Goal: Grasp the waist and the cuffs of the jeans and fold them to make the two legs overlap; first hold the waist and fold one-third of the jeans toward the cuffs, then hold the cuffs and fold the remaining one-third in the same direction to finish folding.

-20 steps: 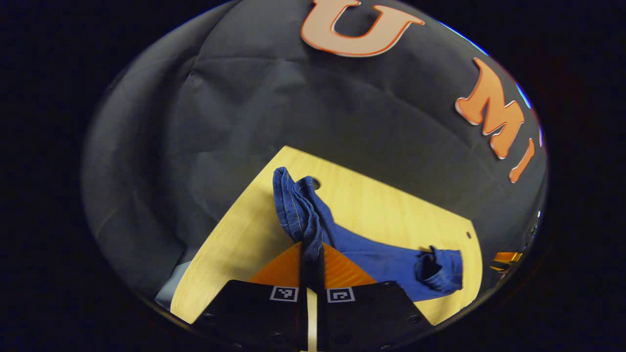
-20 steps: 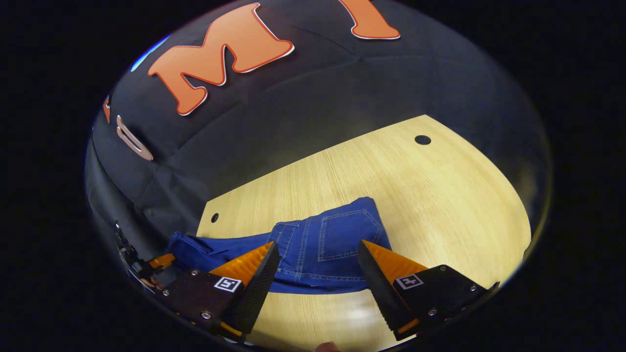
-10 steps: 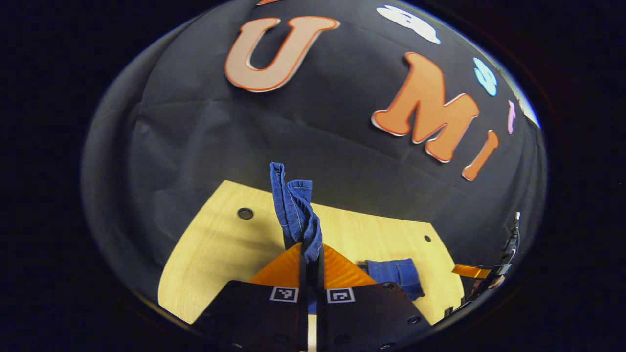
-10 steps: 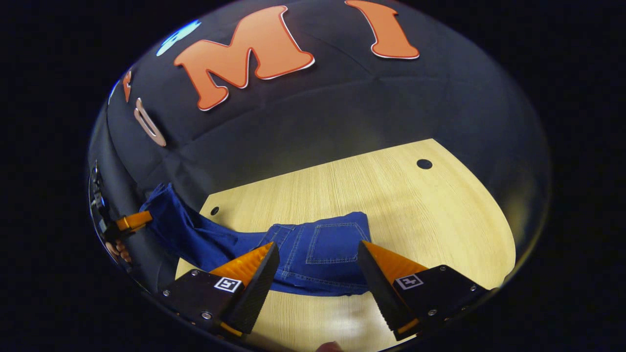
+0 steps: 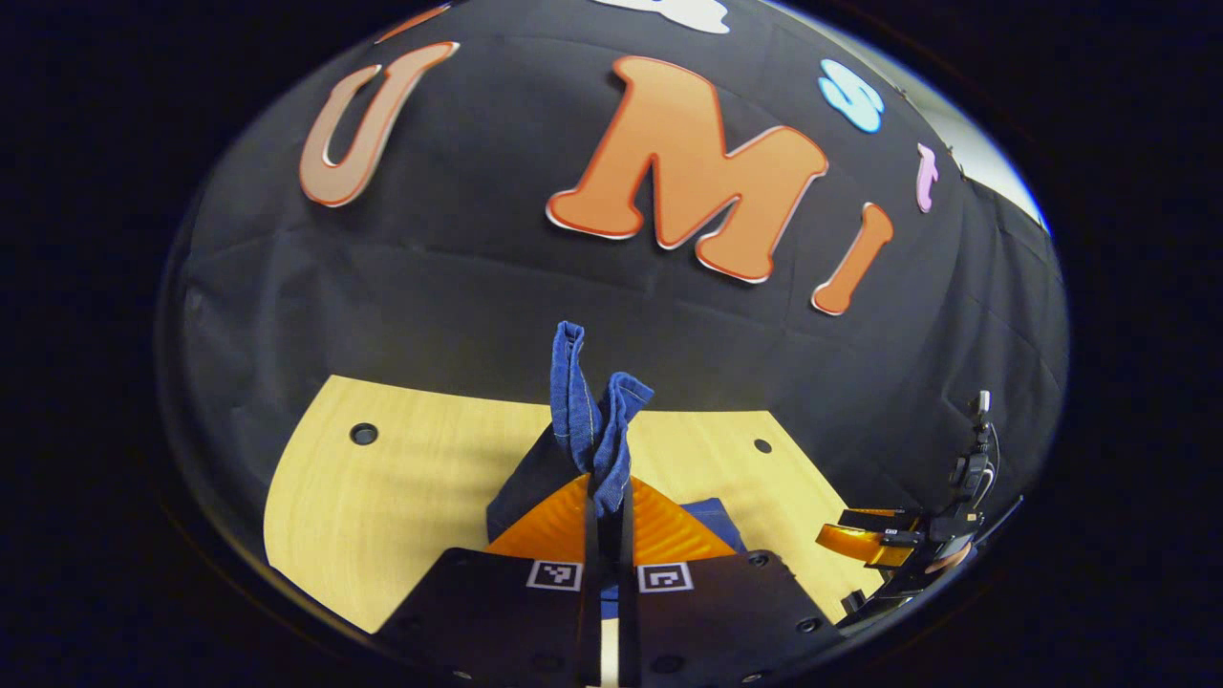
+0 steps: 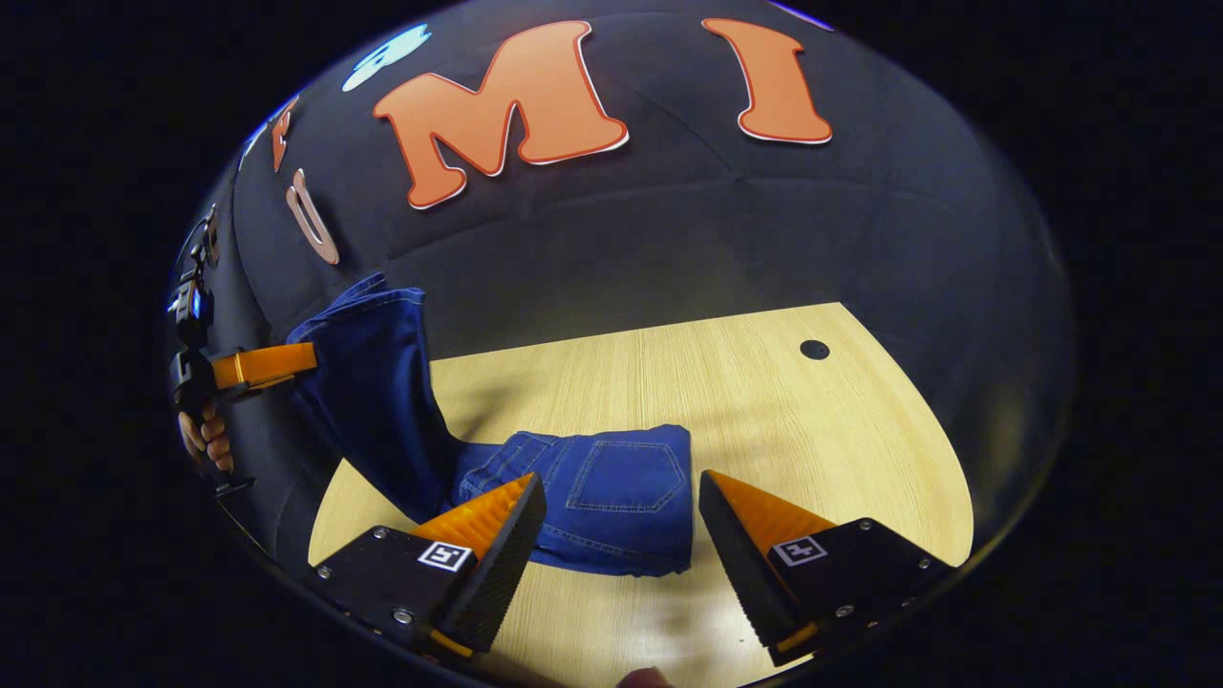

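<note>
Left claw (image 5: 606,502) clamped on cuffs (image 5: 594,411) of blue denim jeans (image 6: 611,492), lifted above pale wooden counter (image 6: 764,382). Right claw (image 6: 621,521) wide, hovers over folded waist part lying on counter. Denim soft, fairly heavy, sags; likely best gripped through both hems.

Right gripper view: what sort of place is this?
Probably a staged recording booth, not a home: a black cloth wall behind a bare wooden table holding only jeans, the left claw lifting their cuffs.
</note>
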### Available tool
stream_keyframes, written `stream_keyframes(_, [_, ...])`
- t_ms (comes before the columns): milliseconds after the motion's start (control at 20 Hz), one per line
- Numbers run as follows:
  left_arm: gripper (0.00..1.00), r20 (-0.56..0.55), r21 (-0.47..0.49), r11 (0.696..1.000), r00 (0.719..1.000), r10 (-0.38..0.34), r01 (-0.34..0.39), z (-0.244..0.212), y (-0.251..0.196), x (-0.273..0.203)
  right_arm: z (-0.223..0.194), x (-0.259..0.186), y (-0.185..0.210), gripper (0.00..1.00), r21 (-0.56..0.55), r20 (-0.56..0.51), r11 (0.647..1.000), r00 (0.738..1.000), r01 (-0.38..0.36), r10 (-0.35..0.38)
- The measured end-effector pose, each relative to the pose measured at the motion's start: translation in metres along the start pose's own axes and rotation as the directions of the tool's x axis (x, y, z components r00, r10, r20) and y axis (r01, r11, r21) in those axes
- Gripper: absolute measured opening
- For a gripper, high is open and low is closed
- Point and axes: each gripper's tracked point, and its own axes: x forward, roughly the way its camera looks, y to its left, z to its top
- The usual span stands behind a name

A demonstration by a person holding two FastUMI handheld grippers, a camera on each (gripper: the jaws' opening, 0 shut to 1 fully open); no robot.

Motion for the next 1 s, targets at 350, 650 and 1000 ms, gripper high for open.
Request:
stream_keyframes(350, [0.07, -0.068, 0.057, 0.998, 0.998, -0.009, 0.012, -0.019, -0.054, 0.05, -0.01, -0.006, -0.023, 0.99, 0.016, -0.017, 1.0, 1.0, -0.011, 0.012])
stream_keyframes(650, [0.07, -0.144, 0.072, 0.997, 0.99, -0.012, 0.022, -0.047, -0.088, 0.089, -0.013, -0.01, -0.049, 0.99, 0.046, -0.023, 0.999, 1.0, -0.007, 0.008])
stream_keyframes(1000, [0.07, -0.275, 0.172, 0.982, 0.961, -0.024, 0.074, -0.117, -0.14, 0.114, -0.02, -0.008, -0.072, 0.99, 0.053, -0.045, 0.999, 0.999, 0.001, 0.002])
